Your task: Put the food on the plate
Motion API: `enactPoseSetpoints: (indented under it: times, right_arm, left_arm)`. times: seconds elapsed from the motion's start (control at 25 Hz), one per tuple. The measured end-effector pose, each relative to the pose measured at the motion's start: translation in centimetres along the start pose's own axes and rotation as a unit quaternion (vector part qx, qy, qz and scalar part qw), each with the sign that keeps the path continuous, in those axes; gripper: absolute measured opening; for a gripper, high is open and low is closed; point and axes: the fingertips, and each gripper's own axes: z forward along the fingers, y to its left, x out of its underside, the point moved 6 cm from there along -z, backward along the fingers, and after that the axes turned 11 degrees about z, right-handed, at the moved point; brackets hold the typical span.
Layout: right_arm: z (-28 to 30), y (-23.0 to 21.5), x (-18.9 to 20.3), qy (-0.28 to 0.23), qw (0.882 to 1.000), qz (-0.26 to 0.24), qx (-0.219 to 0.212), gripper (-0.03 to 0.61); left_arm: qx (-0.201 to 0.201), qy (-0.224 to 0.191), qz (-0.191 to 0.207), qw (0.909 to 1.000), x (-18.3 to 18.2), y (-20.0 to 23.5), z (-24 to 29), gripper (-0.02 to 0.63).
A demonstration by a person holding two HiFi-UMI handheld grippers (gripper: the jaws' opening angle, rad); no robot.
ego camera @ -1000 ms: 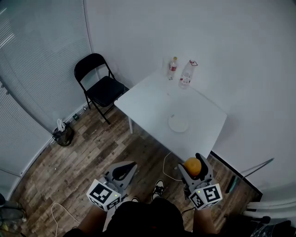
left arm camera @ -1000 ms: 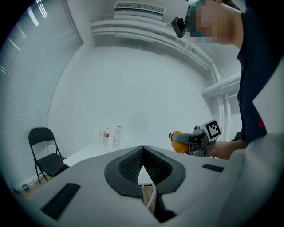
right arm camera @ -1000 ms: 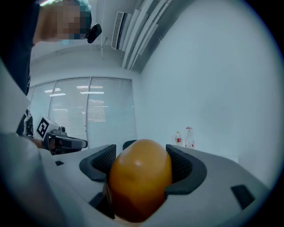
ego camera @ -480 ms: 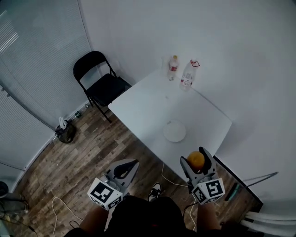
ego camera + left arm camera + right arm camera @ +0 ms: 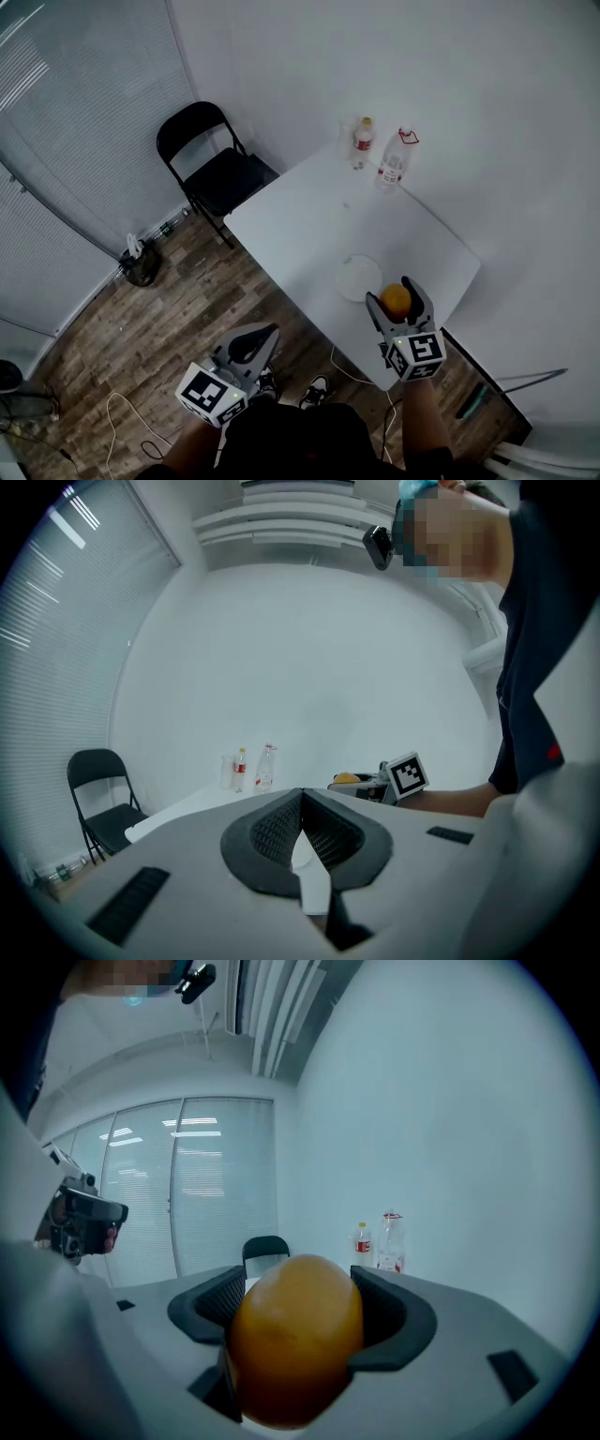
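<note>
An orange fruit [image 5: 396, 299] [image 5: 295, 1338] sits clamped between the jaws of my right gripper [image 5: 395, 298] [image 5: 298, 1321], held in the air over the near edge of the white table [image 5: 309, 225]. Just beyond it lies a small white plate [image 5: 357, 277], with nothing on it. My left gripper [image 5: 249, 345] [image 5: 302, 832] hangs lower left over the wooden floor, its jaws pressed together on nothing. In the left gripper view the fruit [image 5: 347, 779] and the right gripper's marker cube show ahead.
Two plastic bottles [image 5: 363, 143] [image 5: 392, 160] stand at the table's far corner against the wall. A black folding chair [image 5: 217, 172] stands left of the table. A cable [image 5: 127, 412] lies on the wooden floor, and blinds cover the window at left.
My right gripper has carried the orange fruit forward, from over the floor to the table's near edge beside the plate. The view has come closer to the table. The left gripper kept its place.
</note>
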Motion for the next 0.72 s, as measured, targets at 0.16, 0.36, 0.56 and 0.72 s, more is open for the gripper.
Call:
enactPoseSetpoints:
  times: [0.16, 0.36, 0.56, 0.72]
  right_arm:
    - [4.9, -1.5, 3.0, 0.052, 0.999, -0.008, 0.013, 0.365]
    - [11.1, -3.7, 8.3, 0.139, 0.990, -0.023, 0.028, 0.365]
    - [16.1, -6.5, 14.4, 0.227, 0.972, -0.023, 0.059, 0.365]
    - [18.4, -7.7, 16.9, 0.266, 0.961, -0.020, 0.072, 0.365]
  left_arm:
    - [0.008, -0.002, 0.002, 1.0000, -0.1, 1.5, 0.9, 0.020]
    - [-0.001, 0.000, 0.012, 0.9999, -0.6, 4.1, 1.2, 0.020]
    - [-0.025, 0.019, 0.002, 0.9995, 0.8, 6.2, 0.3, 0.020]
    - [-0.042, 0.032, -0.011, 0.9985, 1.5, 7.5, -0.4, 0.020]
